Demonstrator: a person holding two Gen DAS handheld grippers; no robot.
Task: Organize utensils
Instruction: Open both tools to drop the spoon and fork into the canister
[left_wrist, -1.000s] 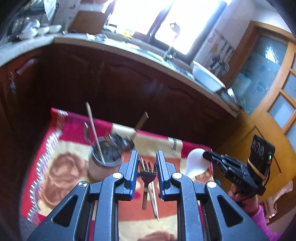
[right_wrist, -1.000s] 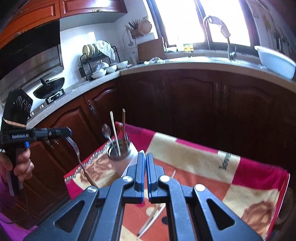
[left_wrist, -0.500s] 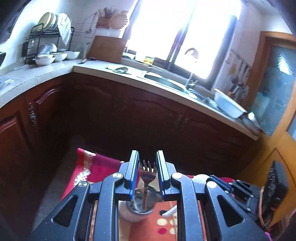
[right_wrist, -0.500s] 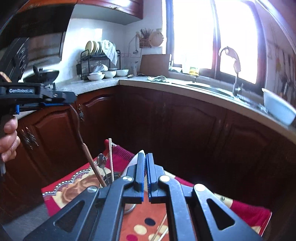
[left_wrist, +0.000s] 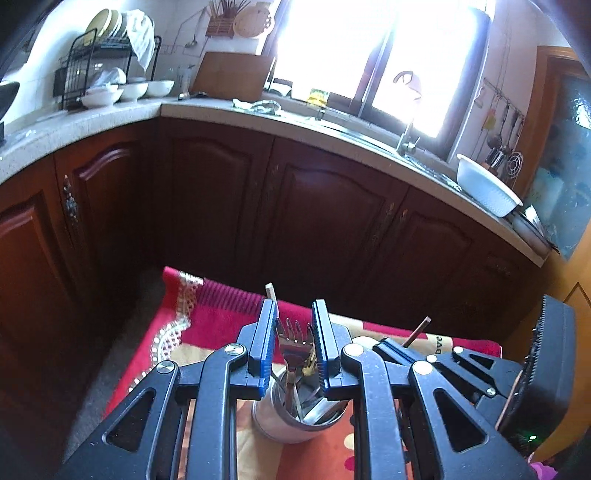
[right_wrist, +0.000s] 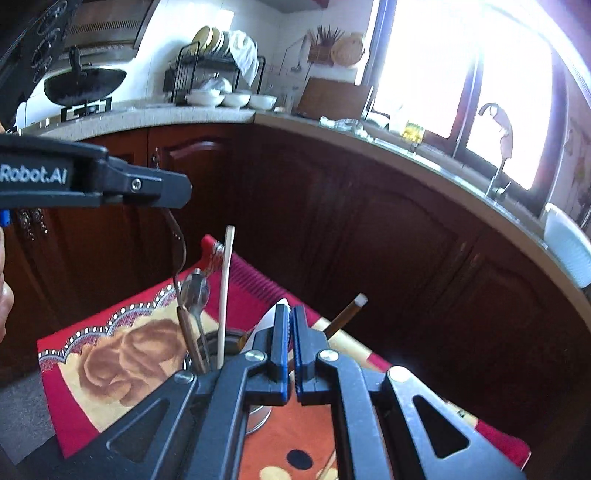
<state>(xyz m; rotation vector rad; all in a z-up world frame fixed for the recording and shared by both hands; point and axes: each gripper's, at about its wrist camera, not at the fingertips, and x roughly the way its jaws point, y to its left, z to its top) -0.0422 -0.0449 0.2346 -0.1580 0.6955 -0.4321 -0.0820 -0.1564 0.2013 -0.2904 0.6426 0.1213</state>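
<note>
My left gripper (left_wrist: 294, 332) is shut on a metal fork (left_wrist: 293, 341) with a wooden handle. It holds the fork upright, tines up, with the handle down inside the metal utensil cup (left_wrist: 299, 421). The right wrist view shows the fork (right_wrist: 181, 266) hanging from the left gripper into the cup (right_wrist: 225, 341). My right gripper (right_wrist: 290, 325) is shut on a white spoon (right_wrist: 271, 317), close beside the cup. A metal spoon (right_wrist: 195, 291), a pale chopstick (right_wrist: 225, 291) and a dark chopstick (right_wrist: 345, 314) stand in the cup.
The cup stands on a red, cream and orange patterned cloth (left_wrist: 207, 332). More chopsticks (right_wrist: 327, 469) lie on the cloth. Dark wooden cabinets (left_wrist: 314, 206) and a stone counter (left_wrist: 332, 129) with a white bowl (left_wrist: 484, 188) lie beyond.
My left gripper has carried the fork over the cup and lowered its handle in. My right gripper has moved up close to the cup with the white spoon.
</note>
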